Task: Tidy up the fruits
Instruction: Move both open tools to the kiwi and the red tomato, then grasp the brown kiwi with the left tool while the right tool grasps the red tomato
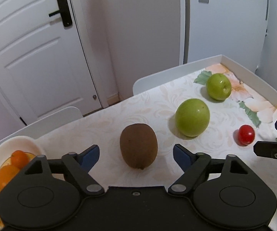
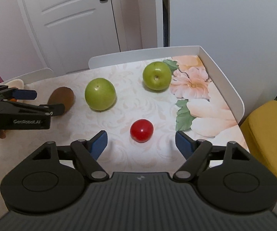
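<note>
- The left gripper (image 1: 136, 153) has its jaws spread wide on either side of a brown kiwi (image 1: 138, 148) lying on the table (image 1: 103, 119); the blue pads (image 1: 92, 155) stand clear of its skin.
- The right gripper (image 2: 141, 144) is likewise spread, a red cherry tomato (image 2: 141, 130) lying on the cloth just ahead of its fingertips, untouched.
- Two green apples (image 2: 100, 94) (image 2: 157, 75) sit farther back, well apart.
- A white bowl (image 1: 26, 142) at the left holds orange fruit.
</note>
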A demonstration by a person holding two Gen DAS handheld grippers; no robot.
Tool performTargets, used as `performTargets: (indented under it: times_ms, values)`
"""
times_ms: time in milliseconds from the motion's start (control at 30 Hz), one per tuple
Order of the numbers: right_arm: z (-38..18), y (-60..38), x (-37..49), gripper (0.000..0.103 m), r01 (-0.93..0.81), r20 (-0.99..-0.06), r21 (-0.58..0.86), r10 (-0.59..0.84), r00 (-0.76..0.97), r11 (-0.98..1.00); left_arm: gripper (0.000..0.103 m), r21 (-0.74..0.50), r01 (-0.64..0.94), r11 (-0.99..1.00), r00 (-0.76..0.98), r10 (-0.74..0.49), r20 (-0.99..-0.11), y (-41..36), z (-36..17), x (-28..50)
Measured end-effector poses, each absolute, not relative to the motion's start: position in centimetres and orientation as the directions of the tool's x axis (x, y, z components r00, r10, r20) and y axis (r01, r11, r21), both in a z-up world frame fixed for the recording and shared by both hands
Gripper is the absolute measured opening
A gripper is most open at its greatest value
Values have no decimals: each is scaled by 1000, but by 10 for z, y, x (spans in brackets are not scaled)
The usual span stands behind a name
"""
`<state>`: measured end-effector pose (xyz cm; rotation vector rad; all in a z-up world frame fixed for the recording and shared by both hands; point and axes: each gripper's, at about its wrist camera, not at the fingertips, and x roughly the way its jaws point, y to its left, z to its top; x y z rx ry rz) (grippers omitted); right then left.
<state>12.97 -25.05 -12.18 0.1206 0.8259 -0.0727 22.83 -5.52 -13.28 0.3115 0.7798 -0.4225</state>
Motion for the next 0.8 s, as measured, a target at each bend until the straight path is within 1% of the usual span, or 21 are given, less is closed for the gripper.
performTargets:
  times_ms: [33, 67, 100, 167, 267, 333, 367, 533, 567, 667, 800]
  values:
    - [-124, -250, 131, 86, 114, -739, 79, -19, 673, 990, 86, 116, 476, 872, 633, -248, -733, -56, -136, 231]
    - [-126, -250, 133, 85, 117, -743, 81, -18, 669, 990, 83, 117, 477, 871, 629, -246, -737, -58, -138, 234]
    - [-127, -250, 135, 84, 120, -744, 83, -19, 667, 989, 77, 115, 479, 870, 625, -246, -741, -59, -141, 236]
    - [-130, -249, 138, 82, 126, -747, 82, -23, 664, 989, 71, 115, 480, 870, 619, -243, -747, -61, -145, 241]
    - [-132, -248, 142, 81, 128, -749, 77, -27, 662, 989, 69, 104, 487, 867, 606, -250, -756, -61, -149, 246]
    - [-133, -247, 144, 80, 132, -750, 74, -32, 661, 988, 62, 95, 493, 865, 597, -257, -760, -62, -152, 249]
    - [-134, -247, 145, 79, 136, -751, 73, -35, 659, 988, 56, 91, 496, 863, 591, -259, -764, -62, -153, 251]
    - [-137, -246, 148, 75, 147, -754, 68, -46, 655, 987, 51, 78, 496, 865, 592, -270, -759, -60, -153, 252]
    - [-139, -246, 148, 73, 146, -756, 66, -46, 653, 987, 50, 80, 498, 863, 592, -272, -758, -60, -153, 251]
    - [-141, -245, 150, 69, 147, -758, 64, -47, 650, 987, 50, 86, 504, 860, 592, -272, -758, -60, -153, 250]
    - [-143, -244, 152, 66, 143, -756, 61, -48, 652, 988, 50, 87, 500, 861, 593, -267, -760, -57, -153, 248]
